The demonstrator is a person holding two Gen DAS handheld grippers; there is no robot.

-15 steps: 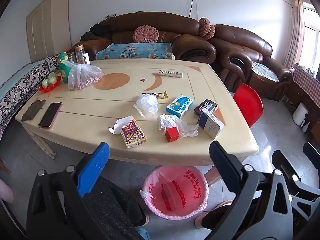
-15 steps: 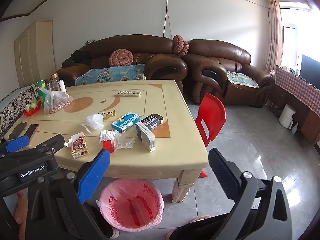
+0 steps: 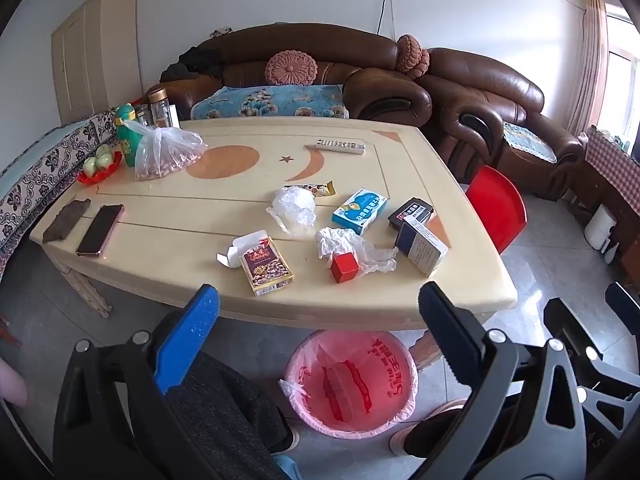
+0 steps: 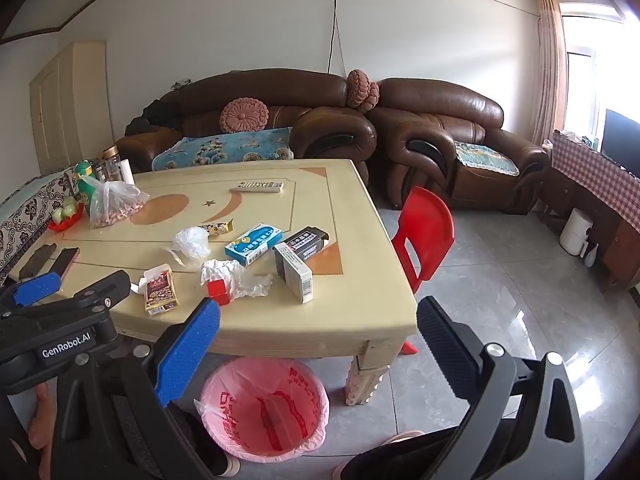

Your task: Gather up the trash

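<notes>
Trash lies on the cream table (image 3: 160, 240): a red-brown carton (image 3: 266, 266), a small red box (image 3: 344, 267) on crumpled clear plastic (image 3: 360, 246), a second plastic wad (image 3: 294, 206), a blue box (image 3: 360, 210), a black box (image 3: 410, 212), a white-and-blue box (image 3: 422, 246) and a snack wrapper (image 3: 320, 189). A bin with a pink liner (image 3: 352, 380) stands on the floor under the near table edge; it also shows in the right wrist view (image 4: 264, 408). My left gripper (image 3: 316, 340) is open and empty, in front of the table. My right gripper (image 4: 316, 344) is open and empty, to the right of it.
A phone (image 3: 100, 230), a dark case (image 3: 66, 220), a bag of nuts (image 3: 164, 156), bottles (image 3: 128, 136), a red fruit dish (image 3: 98, 166) and a remote (image 3: 340, 146) are also on the table. A red chair (image 3: 496, 208) stands at its right side. Brown sofas (image 3: 320, 80) stand behind.
Both views have shifted only slightly; the table sits a touch higher and closer in frame. Both grippers stay open and empty.
</notes>
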